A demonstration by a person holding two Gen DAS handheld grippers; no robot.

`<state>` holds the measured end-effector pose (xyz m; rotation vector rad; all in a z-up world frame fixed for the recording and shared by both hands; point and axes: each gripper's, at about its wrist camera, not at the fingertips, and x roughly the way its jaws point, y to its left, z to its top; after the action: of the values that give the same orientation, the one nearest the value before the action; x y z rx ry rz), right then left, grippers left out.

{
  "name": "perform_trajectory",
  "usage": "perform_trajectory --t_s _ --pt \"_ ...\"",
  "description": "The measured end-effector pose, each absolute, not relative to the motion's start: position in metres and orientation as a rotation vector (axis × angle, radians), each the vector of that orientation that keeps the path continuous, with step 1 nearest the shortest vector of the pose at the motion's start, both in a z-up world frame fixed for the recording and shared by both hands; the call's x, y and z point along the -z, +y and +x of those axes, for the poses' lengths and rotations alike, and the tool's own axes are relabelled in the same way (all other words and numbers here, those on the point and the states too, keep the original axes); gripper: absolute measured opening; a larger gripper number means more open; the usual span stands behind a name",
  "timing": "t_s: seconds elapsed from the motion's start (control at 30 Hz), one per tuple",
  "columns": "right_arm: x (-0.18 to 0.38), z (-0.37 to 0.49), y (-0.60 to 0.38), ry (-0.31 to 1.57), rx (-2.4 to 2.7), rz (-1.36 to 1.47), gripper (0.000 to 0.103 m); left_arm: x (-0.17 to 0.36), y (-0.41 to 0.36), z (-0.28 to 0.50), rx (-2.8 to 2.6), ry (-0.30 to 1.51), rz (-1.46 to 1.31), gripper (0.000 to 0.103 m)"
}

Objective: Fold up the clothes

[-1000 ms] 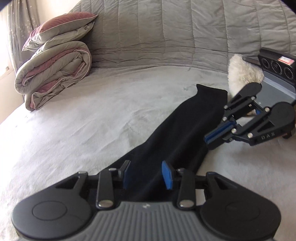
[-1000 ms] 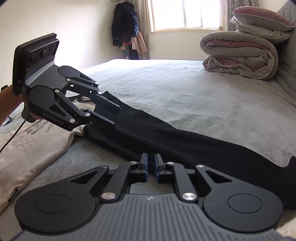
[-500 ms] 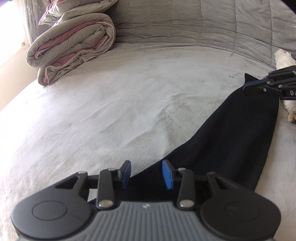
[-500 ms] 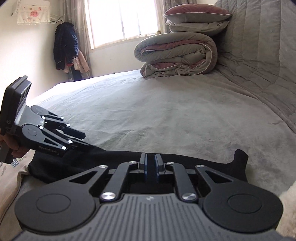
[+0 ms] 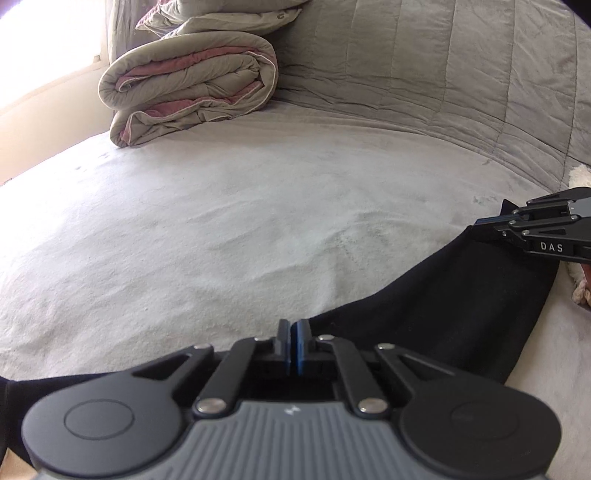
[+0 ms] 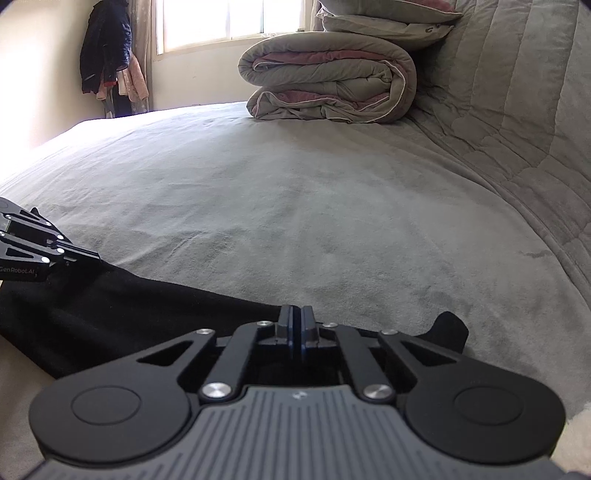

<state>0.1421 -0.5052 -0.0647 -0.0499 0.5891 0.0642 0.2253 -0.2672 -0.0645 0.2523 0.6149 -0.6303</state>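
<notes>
**A:** Where's the black garment (image 5: 454, 314) lying?

**B:** On the grey bed (image 5: 229, 221), stretched in a long band between my 2 tools. In the left wrist view its long axis runs from my left tool (image 5: 291, 347) up and rightward to the right tool (image 5: 487, 221); in the right wrist view it runs leftward from my right tool (image 6: 296, 328) to the left tool (image 6: 94, 256).

**A:** Tool states?

**B:** Both are pinched closed on the garment's far edge, one near each end, blue pads together.

**A:** Anything nearby?

**B:** A rolled grey-and-pink duvet (image 6: 328, 77) with a pillow (image 6: 388, 18) on top, well apart at the head of the bed beside the quilted grey headboard cover (image 5: 443, 74). Something white and fluffy (image 5: 580, 177) sits just past the right tool. Clothes (image 6: 107, 55) hang by the window (image 6: 229, 18). The bed beyond the garment is open.
</notes>
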Motion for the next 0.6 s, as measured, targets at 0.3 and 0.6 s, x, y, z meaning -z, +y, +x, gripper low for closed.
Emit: perform_trajectory --t_s 0.3,0.6 --pt "0.072 0.150 -0.486 0.570 0.051 -0.161 0.028 0.071 -0.287 0.215 0.522 0.535 0.377 0.009" --pt "0.060 0.142 -0.495 0.643 0.133 0.009 0.039 0.070 -0.297 0.181 0.598 0.564 0.407 0.023"
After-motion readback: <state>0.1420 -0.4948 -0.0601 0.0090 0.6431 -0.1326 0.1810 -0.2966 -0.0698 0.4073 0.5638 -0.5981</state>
